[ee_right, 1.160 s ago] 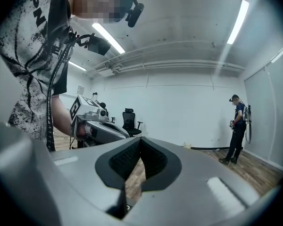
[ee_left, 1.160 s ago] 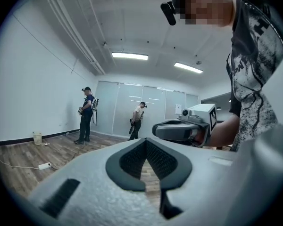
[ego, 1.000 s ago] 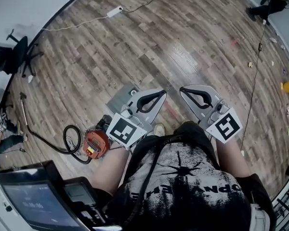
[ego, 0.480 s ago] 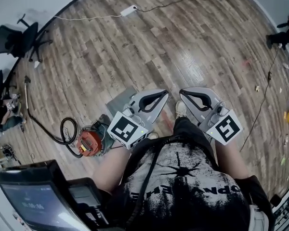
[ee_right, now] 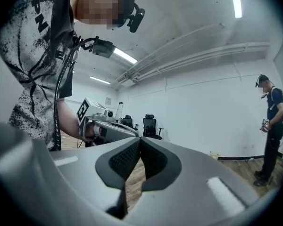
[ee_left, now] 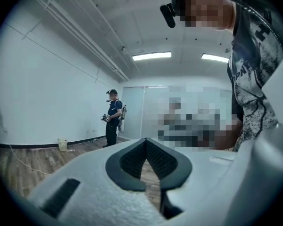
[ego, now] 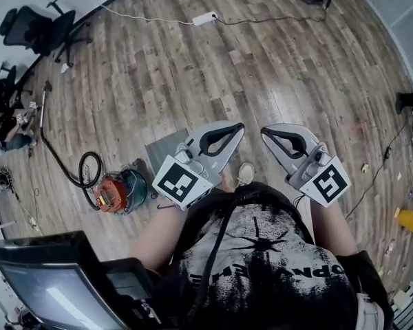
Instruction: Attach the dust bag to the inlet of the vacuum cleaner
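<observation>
The red and teal vacuum cleaner (ego: 115,192) stands on the wood floor at the left of the head view, its black hose (ego: 88,172) coiled beside it. A flat grey piece (ego: 164,148), which looks like the dust bag, lies on the floor to its right, partly hidden by my left gripper. My left gripper (ego: 239,125) (ee_left: 145,139) and right gripper (ego: 264,130) (ee_right: 140,139) are held side by side in front of my body, well above the floor. Both are shut with nothing between the pads.
Office chairs (ego: 40,25) stand at the far left wall. A power strip (ego: 205,18) with its cable lies at the top. A screen (ego: 48,291) is at the bottom left and a yellow cup (ego: 407,219) at the right. A person (ee_left: 113,117) stands by the wall.
The whole head view has swung: the vacuum cleaner and the grey piece have slid left and the chairs have come into view. Both grippers stayed shut, side by side before my body.
</observation>
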A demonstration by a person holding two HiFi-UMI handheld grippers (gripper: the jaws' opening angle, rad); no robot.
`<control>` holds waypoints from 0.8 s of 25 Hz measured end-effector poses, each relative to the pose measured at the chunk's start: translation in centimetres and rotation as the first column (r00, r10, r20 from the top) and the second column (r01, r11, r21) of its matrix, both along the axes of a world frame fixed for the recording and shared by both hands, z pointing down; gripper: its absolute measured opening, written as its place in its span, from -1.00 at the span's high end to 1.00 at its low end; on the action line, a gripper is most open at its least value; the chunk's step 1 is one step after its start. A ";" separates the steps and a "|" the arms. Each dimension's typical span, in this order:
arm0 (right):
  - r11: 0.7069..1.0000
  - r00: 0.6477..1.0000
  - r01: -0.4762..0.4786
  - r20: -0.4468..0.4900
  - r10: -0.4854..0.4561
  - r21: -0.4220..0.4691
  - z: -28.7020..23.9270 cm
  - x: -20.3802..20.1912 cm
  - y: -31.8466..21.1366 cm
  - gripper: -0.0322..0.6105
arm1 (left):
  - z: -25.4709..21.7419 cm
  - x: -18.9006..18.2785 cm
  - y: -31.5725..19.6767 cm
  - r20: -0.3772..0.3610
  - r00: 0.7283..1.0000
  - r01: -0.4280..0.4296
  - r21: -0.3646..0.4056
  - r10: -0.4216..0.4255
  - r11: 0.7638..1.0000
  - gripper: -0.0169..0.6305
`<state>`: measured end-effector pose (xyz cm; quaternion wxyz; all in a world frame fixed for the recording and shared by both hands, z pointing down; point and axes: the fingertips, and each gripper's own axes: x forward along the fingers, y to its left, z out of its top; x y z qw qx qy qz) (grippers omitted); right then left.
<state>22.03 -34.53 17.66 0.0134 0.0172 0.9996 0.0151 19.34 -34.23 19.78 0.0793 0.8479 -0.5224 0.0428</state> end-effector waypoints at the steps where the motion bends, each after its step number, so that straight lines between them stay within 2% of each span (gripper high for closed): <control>1: 1.000 1.000 0.021 -0.002 -0.021 -0.001 0.2 -0.2 -0.5 0.88 | 0.2 -0.2 -0.4 0.004 1.000 0.025 -0.008 -0.025 1.000 0.93; 5: 0.990 0.990 0.139 0.008 -0.139 -0.008 0.4 -2.7 -1.0 0.88 | 0.3 -2.1 -0.1 0.008 0.992 0.129 0.029 -0.130 0.991 0.93; 6: 0.985 0.985 0.170 0.009 -0.170 -0.012 0.3 -3.5 -0.9 0.88 | 0.5 -2.9 0.3 0.011 0.987 0.162 0.018 -0.162 0.987 0.93; 9: 0.963 0.963 0.270 0.016 -0.270 -0.017 -0.2 -6.6 -0.3 0.88 | 1.1 -5.8 1.6 0.020 0.963 0.269 -0.044 -0.268 0.962 0.93; 12: 0.939 0.939 0.345 0.018 -0.344 -0.020 -0.7 -9.9 0.9 0.88 | -0.3 -8.9 2.5 0.014 0.938 0.347 0.007 -0.347 0.938 0.93; 14: 0.921 0.921 0.390 0.012 -0.389 -0.010 -0.7 -12.2 2.2 0.88 | -0.7 -11.7 3.8 -0.004 0.915 0.403 0.021 -0.403 0.915 0.93; 17: 0.884 0.884 0.468 0.004 -0.468 0.005 -0.9 -15.9 4.7 0.88 | 0.2 -16.0 7.2 -0.005 0.870 0.493 -0.013 -0.493 0.870 0.93; 20: 0.844 0.845 0.535 -0.012 -0.535 0.028 -1.4 -19.7 7.0 0.88 | -0.2 -19.7 9.6 -0.009 0.829 0.559 0.005 -0.559 0.829 0.93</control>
